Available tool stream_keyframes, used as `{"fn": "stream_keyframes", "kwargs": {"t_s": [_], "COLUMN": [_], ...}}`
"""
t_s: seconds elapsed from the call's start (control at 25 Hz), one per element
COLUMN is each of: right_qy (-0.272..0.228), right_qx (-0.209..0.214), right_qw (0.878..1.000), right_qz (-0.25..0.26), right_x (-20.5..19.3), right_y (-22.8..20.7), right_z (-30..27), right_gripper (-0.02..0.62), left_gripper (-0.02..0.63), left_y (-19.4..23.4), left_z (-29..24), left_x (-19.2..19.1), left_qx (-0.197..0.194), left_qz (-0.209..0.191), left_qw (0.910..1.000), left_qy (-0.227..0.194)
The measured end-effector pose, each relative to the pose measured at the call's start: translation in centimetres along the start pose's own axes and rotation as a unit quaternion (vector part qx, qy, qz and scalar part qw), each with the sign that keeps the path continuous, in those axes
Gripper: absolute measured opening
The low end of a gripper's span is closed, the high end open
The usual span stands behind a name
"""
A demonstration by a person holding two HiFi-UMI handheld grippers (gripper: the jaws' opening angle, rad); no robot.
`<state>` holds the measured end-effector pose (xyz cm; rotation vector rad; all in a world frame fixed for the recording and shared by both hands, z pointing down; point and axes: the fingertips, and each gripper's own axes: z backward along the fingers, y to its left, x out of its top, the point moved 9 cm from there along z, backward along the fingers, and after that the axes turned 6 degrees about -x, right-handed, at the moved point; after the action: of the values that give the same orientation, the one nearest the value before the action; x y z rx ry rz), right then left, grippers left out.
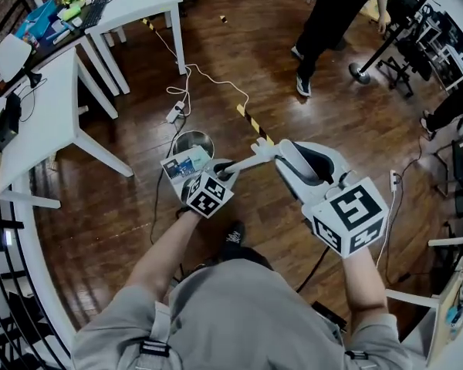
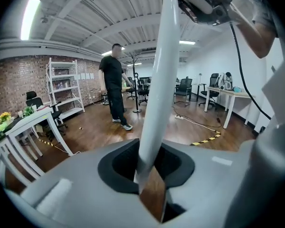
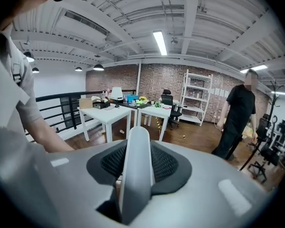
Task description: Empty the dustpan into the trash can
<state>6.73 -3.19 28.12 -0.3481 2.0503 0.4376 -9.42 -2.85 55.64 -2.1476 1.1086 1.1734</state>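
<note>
I hold a long-handled white dustpan across my front in the head view. Its pale handle runs between both grippers, and its pan end, carrying printed paper scraps, sits right beside the round metal trash can on the wooden floor. My left gripper is shut on the lower handle; in the left gripper view the white shaft rises between its black pads. My right gripper is shut on the handle's rounded upper grip.
White tables stand at the left, with a power strip and cable on the floor near the can. Yellow-black tape crosses the boards. A person in black stands at the back by a stand base.
</note>
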Motion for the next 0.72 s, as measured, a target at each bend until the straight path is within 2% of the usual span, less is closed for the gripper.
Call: {"fn": "stream_keyframes", "kwargs": {"t_s": [0.16,0.32,0.4,0.44,0.48,0.52,0.56,0.68,0.72], "right_qy": [-0.053,-0.110,-0.142,-0.157,-0.170,-0.178,-0.181,-0.184,-0.185], "right_qx": [-0.011,0.009,0.004,-0.007,-0.017,-0.018,-0.009,0.023,0.022], "right_qw": [0.998,0.994,0.990,0.987,0.985,0.984,0.983,0.981,0.981], "right_qz": [0.029,0.027,0.014,0.003,-0.008,-0.018,-0.029,-0.052,-0.053], "right_x": [2.4,4.6,5.7,6.3,6.9,7.4,7.8,9.2,9.7], "right_y": [-3.1,-4.8,-5.7,-6.5,-7.2,-7.8,-8.1,-8.3,-8.5], "right_z": [-2.1,-4.8,-6.1,-6.9,-7.7,-8.7,-9.6,-11.8,-12.6], "right_gripper": [0.130,0.130,0.123,0.094,0.003,0.000,0.004,0.113,0.121], "left_gripper": [0.061,0.058,0.058,0.057,0.057,0.057,0.057,0.056,0.057], "left_y": [2.8,5.9,7.6,8.5,9.5,10.4,11.2,13.6,14.6], "left_z": [-1.2,-1.6,-1.6,-1.6,-1.6,-1.7,-1.7,-1.7,-1.7], "left_x": [1.6,2.2,2.3,2.5,2.8,3.1,3.2,3.5,3.6], "left_qx": [-0.006,-0.015,-0.026,-0.032,-0.037,-0.043,-0.050,-0.068,-0.072], "left_qz": [-0.005,0.009,0.014,0.016,0.017,0.019,0.022,0.033,0.035], "left_qw": [1.0000,0.9998,0.9996,0.9994,0.9991,0.9989,0.9985,0.9971,0.9968], "left_qy": [0.001,0.002,0.000,-0.003,-0.004,-0.004,-0.002,0.001,-0.001]}}
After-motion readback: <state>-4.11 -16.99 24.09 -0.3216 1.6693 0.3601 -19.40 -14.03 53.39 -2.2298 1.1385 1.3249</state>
